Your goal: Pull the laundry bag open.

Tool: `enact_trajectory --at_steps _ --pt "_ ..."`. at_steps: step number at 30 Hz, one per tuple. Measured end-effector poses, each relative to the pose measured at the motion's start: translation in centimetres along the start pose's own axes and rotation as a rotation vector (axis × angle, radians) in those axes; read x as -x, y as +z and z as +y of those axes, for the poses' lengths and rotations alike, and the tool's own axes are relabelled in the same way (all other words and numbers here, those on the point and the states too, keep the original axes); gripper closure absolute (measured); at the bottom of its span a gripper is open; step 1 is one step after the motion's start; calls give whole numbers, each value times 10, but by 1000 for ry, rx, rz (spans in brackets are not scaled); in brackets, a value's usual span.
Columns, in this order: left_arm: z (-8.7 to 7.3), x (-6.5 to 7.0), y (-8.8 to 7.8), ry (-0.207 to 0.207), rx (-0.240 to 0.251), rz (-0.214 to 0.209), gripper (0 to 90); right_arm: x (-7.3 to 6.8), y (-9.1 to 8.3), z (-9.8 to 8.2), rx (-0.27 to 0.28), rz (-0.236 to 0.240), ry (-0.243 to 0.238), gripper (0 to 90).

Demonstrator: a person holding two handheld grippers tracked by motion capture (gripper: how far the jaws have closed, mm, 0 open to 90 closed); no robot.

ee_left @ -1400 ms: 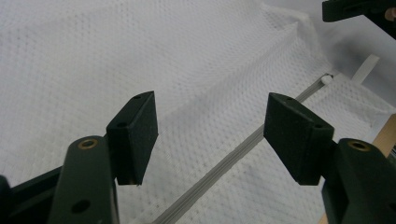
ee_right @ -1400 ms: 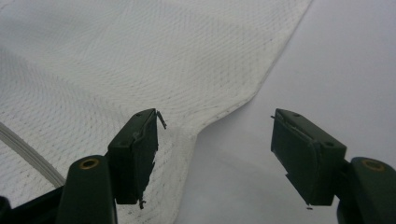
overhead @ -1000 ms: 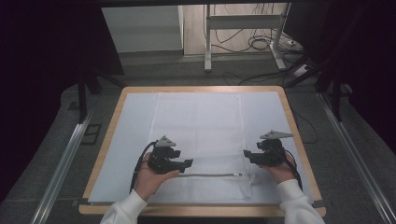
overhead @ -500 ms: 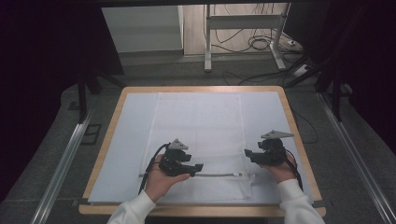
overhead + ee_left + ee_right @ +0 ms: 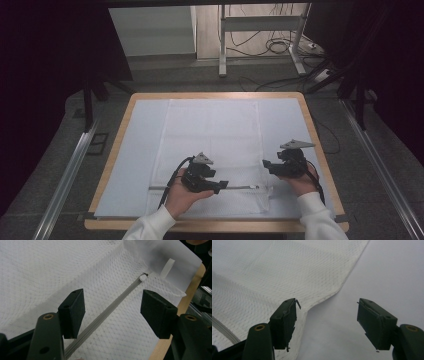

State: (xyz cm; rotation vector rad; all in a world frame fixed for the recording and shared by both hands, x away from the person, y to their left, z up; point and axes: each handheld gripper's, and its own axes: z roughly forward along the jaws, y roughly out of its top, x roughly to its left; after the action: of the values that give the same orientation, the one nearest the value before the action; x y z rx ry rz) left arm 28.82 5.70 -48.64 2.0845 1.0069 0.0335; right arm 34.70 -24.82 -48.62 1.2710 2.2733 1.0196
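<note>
Nothing to read here: no lettering, label, brand mark or number shows on the white mesh bag (image 5: 210,150), its zipper (image 5: 110,307), or the table (image 5: 320,145) in any view.

Room dim, surroundings near black; table (image 5: 120,135) with white sheet lit from above, evenly, no glare. High view soft, grainy. Gripper views: mesh bag (image 5: 50,267) sharp mid-frame, near jaws blurred, soft shadows under mesh folds.
</note>
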Motion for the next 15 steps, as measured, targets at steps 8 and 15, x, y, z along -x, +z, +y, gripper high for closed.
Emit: enact_trajectory --at_steps 8,15 --pt "2 4 6 1 -3 -8 364 0 0 0 -1 -2 -2 312" --pt "4 8 10 8 6 -9 371 0 0 0 -1 -4 -3 312"
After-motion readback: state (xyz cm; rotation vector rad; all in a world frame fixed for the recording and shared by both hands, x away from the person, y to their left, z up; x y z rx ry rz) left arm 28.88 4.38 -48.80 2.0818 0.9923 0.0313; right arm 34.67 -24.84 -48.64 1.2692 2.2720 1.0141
